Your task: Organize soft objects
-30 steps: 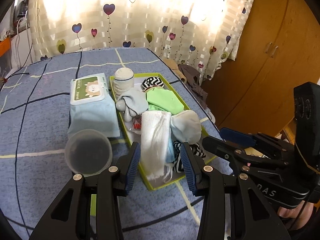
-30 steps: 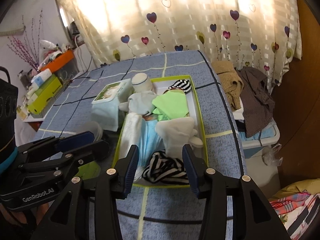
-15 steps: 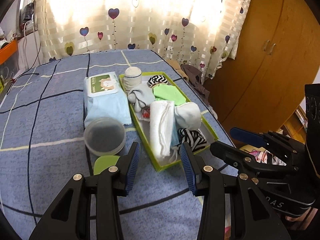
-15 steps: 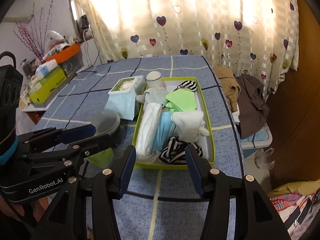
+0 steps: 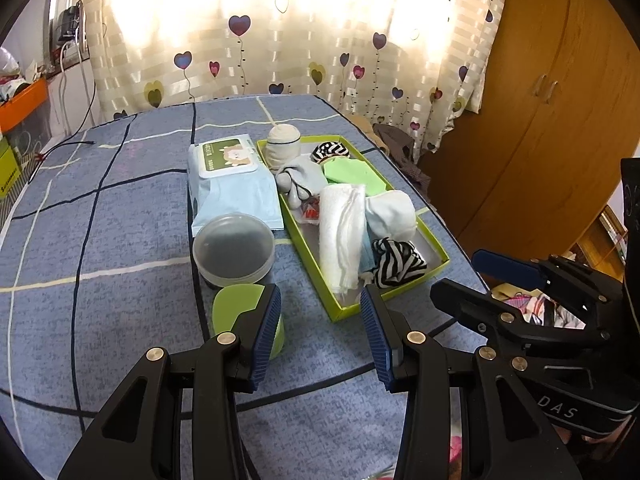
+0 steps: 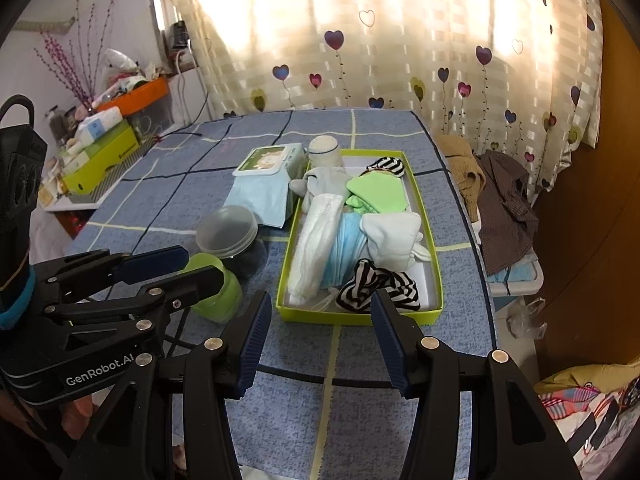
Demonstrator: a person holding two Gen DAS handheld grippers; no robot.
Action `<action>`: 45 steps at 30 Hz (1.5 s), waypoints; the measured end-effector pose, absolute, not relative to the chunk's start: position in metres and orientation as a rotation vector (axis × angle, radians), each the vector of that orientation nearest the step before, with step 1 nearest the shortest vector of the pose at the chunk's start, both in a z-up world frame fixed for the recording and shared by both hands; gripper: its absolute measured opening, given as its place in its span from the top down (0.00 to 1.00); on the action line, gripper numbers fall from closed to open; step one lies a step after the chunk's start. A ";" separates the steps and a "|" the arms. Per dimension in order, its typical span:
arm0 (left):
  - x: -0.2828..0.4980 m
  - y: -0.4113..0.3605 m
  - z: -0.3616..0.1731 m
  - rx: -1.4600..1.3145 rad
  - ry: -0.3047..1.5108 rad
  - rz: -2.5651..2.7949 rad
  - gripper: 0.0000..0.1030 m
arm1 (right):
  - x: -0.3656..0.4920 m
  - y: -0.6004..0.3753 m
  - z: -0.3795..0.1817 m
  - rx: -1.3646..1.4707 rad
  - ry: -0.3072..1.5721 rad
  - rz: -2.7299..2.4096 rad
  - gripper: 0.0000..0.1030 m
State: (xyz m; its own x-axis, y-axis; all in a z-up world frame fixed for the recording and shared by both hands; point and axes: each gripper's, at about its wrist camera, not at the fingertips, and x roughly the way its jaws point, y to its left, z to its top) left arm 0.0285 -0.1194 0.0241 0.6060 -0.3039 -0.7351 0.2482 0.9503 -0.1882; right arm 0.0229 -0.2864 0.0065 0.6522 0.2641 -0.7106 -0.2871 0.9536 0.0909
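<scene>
With both tools hanging empty short of the table edge, my left gripper [image 5: 320, 336] gapes beside the small green lidded jar [image 5: 240, 312]; swinging in could topple it. Right gripper [image 6: 318, 336], jaws spread, faces the lime cardboard tray [image 6: 424, 200] heaped with soft cloths; the black-and-white striped sock [image 6: 378, 286] could snag.

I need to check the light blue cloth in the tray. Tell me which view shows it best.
The right wrist view: the light blue cloth lies exposed between the white towel and the white mitten. In the left wrist view only a thin blue strip shows beside the towel.
</scene>
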 end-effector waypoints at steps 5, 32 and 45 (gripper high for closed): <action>0.027 -0.118 0.023 -0.065 0.862 -0.309 0.58 | 0.023 -0.286 0.006 -0.031 0.800 0.312 0.50; 0.031 -0.121 0.015 -0.023 0.891 -0.281 0.58 | 0.023 -0.280 0.004 -0.036 0.809 0.314 0.49; 0.032 -0.122 0.013 -0.016 0.893 -0.277 0.58 | 0.023 -0.279 0.004 -0.038 0.809 0.314 0.49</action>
State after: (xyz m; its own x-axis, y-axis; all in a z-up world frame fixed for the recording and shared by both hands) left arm 0.0315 -0.1224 0.0131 0.5935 -0.2453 -0.7665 0.2317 0.9642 -0.1292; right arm 0.0228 -0.2788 0.0040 0.6463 0.2614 -0.7169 -0.2901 0.9531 0.0859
